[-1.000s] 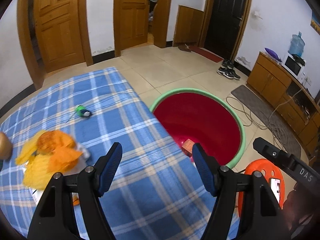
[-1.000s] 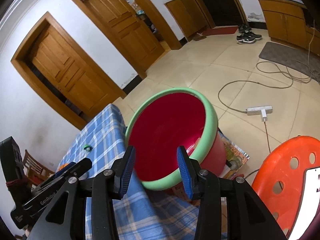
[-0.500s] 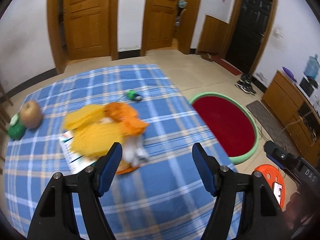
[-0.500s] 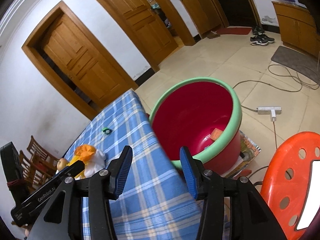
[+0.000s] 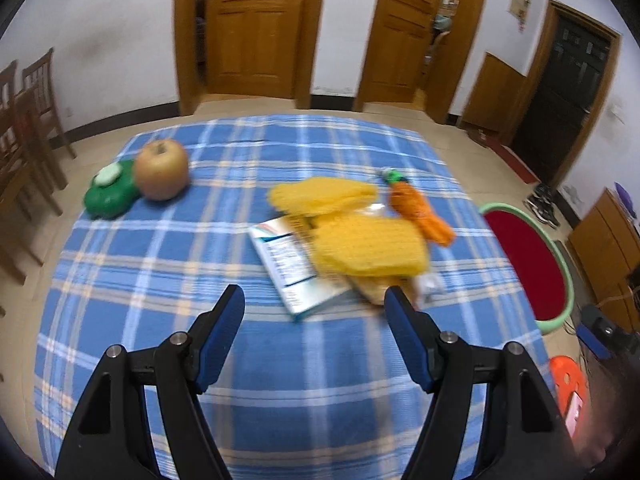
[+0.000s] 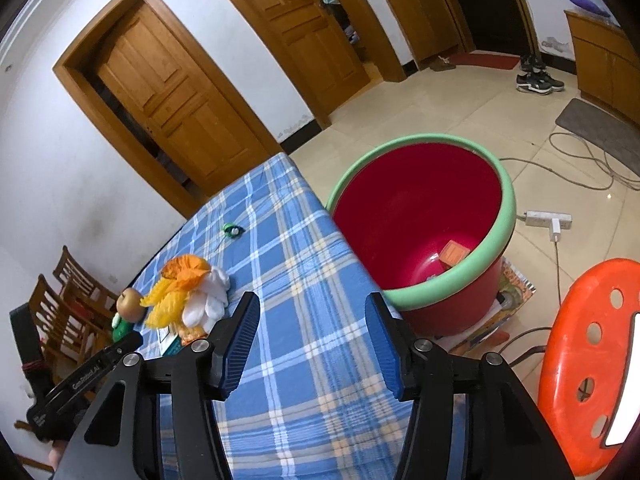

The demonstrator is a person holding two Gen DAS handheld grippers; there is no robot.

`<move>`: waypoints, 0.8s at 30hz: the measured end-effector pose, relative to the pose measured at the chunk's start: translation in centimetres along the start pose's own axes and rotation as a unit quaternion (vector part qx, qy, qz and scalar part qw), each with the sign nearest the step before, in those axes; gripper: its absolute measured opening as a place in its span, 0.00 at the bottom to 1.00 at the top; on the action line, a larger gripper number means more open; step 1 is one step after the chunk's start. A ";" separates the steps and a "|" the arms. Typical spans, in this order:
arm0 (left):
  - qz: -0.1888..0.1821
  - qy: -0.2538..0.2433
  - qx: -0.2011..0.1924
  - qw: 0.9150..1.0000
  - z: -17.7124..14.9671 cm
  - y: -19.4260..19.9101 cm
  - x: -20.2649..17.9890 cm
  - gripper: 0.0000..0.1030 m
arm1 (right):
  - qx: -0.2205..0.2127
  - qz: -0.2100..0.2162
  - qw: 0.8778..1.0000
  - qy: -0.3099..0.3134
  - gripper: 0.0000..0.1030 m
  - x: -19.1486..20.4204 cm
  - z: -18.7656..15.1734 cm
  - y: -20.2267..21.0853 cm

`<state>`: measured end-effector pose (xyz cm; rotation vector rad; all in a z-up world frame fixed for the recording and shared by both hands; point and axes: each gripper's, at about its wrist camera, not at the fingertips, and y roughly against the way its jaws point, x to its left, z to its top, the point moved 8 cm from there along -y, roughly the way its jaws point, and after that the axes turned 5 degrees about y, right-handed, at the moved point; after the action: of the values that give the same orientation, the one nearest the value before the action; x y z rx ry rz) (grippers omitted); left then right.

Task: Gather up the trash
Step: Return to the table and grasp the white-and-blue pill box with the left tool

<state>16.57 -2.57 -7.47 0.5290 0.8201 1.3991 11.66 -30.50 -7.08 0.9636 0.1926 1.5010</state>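
A pile of trash lies on the blue plaid tablecloth (image 5: 168,264): yellow crinkled wrappers (image 5: 368,244), a white and teal printed box (image 5: 296,268) and an orange carrot-shaped piece (image 5: 420,212). My left gripper (image 5: 314,322) is open and empty, just short of the box. A red bin with a green rim (image 6: 504,216) stands on the floor beside the table, with an orange box (image 6: 454,252) inside. My right gripper (image 6: 312,340) is open and empty above the table's near corner, left of the bin. The pile also shows in the right wrist view (image 6: 180,296).
A brown apple (image 5: 162,176) and a green object (image 5: 110,194) sit at the table's far left. A small green item (image 6: 232,230) lies at the far end. An orange stool (image 6: 592,360), a power strip (image 6: 548,220) and cables are on the floor. Wooden chairs (image 5: 28,120) stand left.
My left gripper has swung left from the bin to face the trash pile and table centre. My right gripper has drawn back and opened a little wider; more of the table shows.
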 end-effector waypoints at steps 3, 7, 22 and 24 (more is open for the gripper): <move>0.005 0.014 0.009 1.000 -0.2 -0.8 1.2 0.70 | 0.009 0.001 1.000 0.000 0.56 0.2 -0.3 -0.5; 0.013 0.017 0.020 1.000 -0.4 -2.1 1.7 0.70 | 0.017 -0.001 1.000 -0.003 0.56 0.3 -0.6 -1.2; 0.026 -0.001 0.056 0.998 -0.2 -7.0 -0.3 0.70 | 0.034 -0.012 0.999 -0.018 0.56 -1.3 -0.9 -2.9; 0.035 0.000 0.054 0.998 0.1 -7.6 -0.1 0.70 | 0.037 -0.012 0.999 -0.019 0.56 -1.5 -1.0 -3.2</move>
<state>21.50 -3.64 -13.14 0.6472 0.8887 1.4248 13.20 -30.78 -10.45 1.0452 0.2326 1.4602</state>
